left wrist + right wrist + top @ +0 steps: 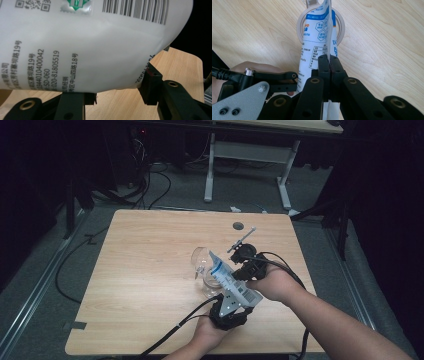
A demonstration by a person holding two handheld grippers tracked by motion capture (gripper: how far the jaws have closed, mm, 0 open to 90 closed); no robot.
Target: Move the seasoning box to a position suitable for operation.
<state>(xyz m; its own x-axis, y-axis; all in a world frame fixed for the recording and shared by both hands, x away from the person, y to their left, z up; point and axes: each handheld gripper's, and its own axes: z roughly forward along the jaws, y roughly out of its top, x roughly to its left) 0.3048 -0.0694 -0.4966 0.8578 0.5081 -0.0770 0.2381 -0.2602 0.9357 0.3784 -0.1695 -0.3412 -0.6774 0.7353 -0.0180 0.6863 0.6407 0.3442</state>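
A white pouch (233, 281) with blue print and a barcode hangs tilted above the wooden table (150, 270), held at both ends. My left gripper (237, 304) is at its lower end, with the bulging pouch (87, 50) pressed between its spread jaws. My right gripper (329, 61) is shut on a thin side seam of the pouch (314, 37) and reaches in from the right (241, 271). The pouch's upper end points down over a clear glass (204, 262), whose round rim (299, 25) lies under it.
A dark round hole (238, 225) marks the table's far side. Beyond the table stand a white desk frame (247, 152) and loose floor cables (150, 185). Bare wood stretches left of the glass. The left gripper's grey plate (239, 100) sits close beside the right jaws.
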